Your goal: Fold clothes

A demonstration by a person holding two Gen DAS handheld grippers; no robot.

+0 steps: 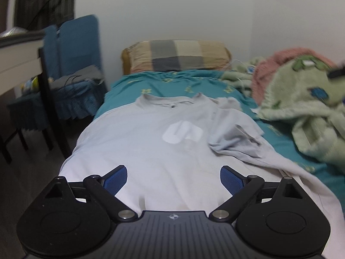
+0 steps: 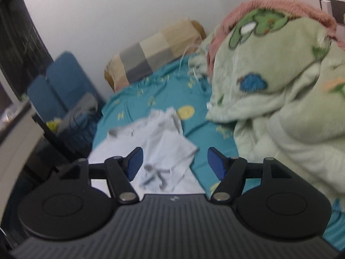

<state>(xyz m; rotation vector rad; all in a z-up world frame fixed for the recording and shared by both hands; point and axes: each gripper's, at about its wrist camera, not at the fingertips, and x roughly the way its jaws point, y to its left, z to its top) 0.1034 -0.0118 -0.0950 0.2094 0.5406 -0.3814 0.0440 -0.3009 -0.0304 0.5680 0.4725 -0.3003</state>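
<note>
A pale grey T-shirt [image 1: 151,142] lies flat on the bed [image 1: 189,82], collar toward the checked pillow [image 1: 175,55], with one sleeve folded over its chest beside the green blanket [image 1: 301,108]. The left tongs [image 1: 173,180] and right tongs [image 2: 174,164] both gape wide above the shirt, gripping nothing.

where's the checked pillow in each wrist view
Left wrist: the checked pillow sits top centre, against the wall at the head of the bed.
Right wrist: it is upper left of centre, tilted, left of the green blanket.
Shared landmark: the pale t-shirt on the teal sheet.
</note>
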